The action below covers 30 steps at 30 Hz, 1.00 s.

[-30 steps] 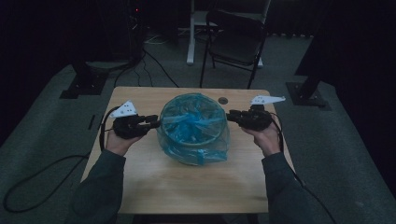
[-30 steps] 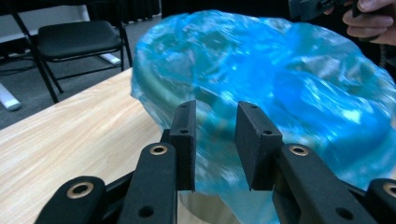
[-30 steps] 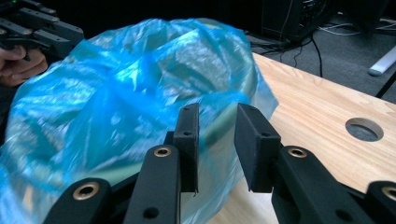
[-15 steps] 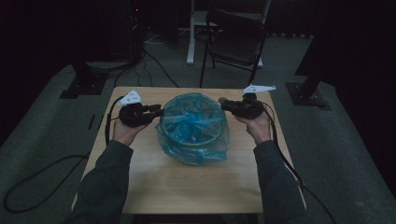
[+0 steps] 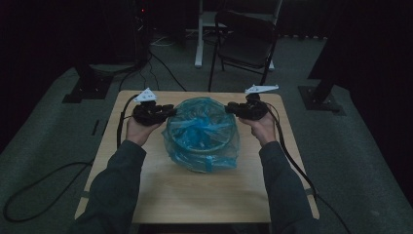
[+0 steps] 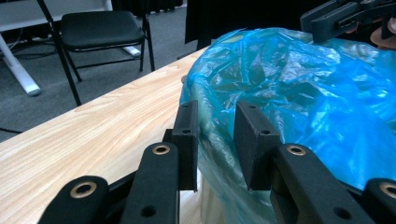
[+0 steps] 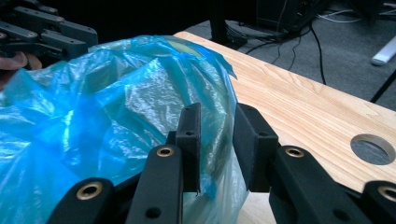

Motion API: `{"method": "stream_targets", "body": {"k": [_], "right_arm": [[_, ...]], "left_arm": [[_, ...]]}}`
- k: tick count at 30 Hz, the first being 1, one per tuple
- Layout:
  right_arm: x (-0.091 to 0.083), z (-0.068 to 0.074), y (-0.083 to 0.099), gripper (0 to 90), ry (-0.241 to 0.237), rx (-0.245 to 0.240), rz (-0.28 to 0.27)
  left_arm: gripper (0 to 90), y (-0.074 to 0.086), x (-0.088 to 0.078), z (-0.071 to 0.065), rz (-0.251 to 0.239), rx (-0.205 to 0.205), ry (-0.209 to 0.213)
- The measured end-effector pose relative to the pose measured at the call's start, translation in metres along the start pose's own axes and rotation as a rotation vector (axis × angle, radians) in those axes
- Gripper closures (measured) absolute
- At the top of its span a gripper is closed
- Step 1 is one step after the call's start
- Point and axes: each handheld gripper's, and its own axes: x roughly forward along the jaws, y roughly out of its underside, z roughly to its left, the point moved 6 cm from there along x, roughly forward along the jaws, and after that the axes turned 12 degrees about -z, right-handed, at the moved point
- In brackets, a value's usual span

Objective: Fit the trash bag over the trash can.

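Since prev frame: both hands slid toward table's (image 5: 160,195) far edge; left gripper's (image 6: 215,135) jaws just closing a bit. Left gripper and right gripper (image 7: 215,135) each straddling bin (image 5: 204,146) rim w/ blue bag liner (image 5: 202,131), mid-table; pinch unclear. Best pinch film evenly, tug outward over rim. Inside: bunched liner only.

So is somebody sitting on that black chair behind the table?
No, the black chair behind the table has an empty seat.

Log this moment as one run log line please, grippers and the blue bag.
left gripper: jaws astride bag rim, closing | right gripper: jaws astride the opposite rim | bag: lines a bin on table
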Motion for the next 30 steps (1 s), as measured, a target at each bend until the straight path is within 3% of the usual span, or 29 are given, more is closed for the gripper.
{"method": "stream_targets", "body": {"k": [10, 17, 22, 23, 26, 27, 30], "right_arm": [[0.005, -0.001, 0.0, 76.9, 0.002, -0.01, 0.034], [-0.001, 0.006, 0.004, 76.7, -0.018, -0.019, 0.046], [-0.01, 0.014, 0.008, 76.3, -0.046, -0.036, 0.057], [-0.013, 0.017, 0.009, 76.3, -0.059, -0.047, 0.067], [-0.014, 0.019, 0.009, 76.3, -0.071, -0.056, 0.075], [-0.014, 0.019, 0.009, 76.6, -0.071, -0.056, 0.075], [-0.015, 0.018, 0.006, 80.0, -0.09, -0.053, 0.068]], "left_arm": [[76.8, -0.002, 0.007, 0.004, -0.018, -0.021, -0.003], [77.9, -0.002, 0.001, -0.003, -0.006, -0.011, 0.014], [77.9, 0.0, -0.004, -0.009, 0.0, 0.001, 0.042], [78.0, 0.0, -0.009, -0.013, 0.005, 0.014, 0.073], [79.1, 0.0, -0.01, -0.014, 0.003, 0.015, 0.084], [79.1, -0.001, -0.012, -0.014, -0.005, 0.012, 0.106], [85.9, -0.003, -0.012, -0.013, -0.007, 0.01, 0.118]]}}
